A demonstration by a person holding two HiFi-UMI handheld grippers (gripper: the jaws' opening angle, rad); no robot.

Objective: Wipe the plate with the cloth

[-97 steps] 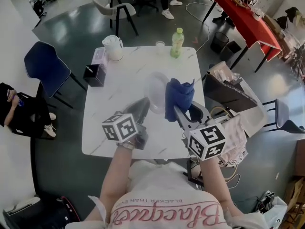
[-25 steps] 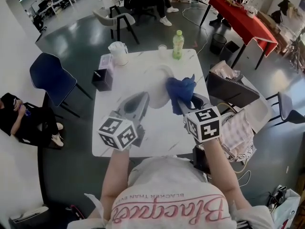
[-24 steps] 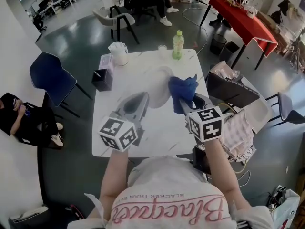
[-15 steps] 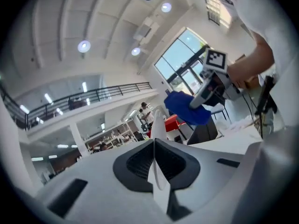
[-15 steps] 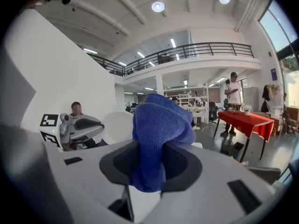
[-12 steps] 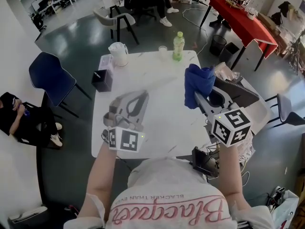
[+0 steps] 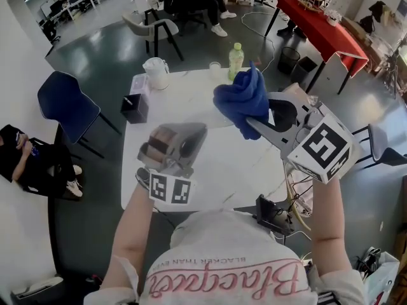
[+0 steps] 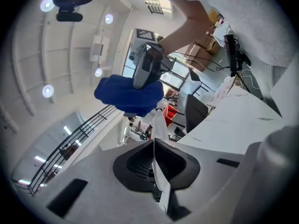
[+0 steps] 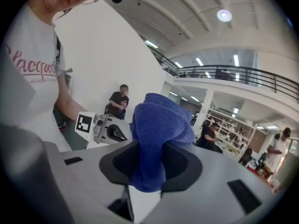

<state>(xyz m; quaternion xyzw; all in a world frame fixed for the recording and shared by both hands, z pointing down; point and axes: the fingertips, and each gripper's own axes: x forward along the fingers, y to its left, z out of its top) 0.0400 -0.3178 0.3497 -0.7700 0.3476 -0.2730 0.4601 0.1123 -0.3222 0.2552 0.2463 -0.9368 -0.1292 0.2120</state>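
Above the table (image 7: 216, 164), the right gripper (image 7: 253, 123) clamps a bunched blue cloth (image 7: 241, 100). The left gripper (image 7: 175, 146) is closed on the plate (image 8: 160, 125), held edge-on near the cloth.

Blue cloth (image 7: 241, 100) bunched & aloft; plate (image 8: 157, 125) gripped edge-on.

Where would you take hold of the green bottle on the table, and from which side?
Probably around the mid-body of the green bottle, coming level from the near side: it stands upright, slim and round, and a small glass close beside it crowds a sideways approach.
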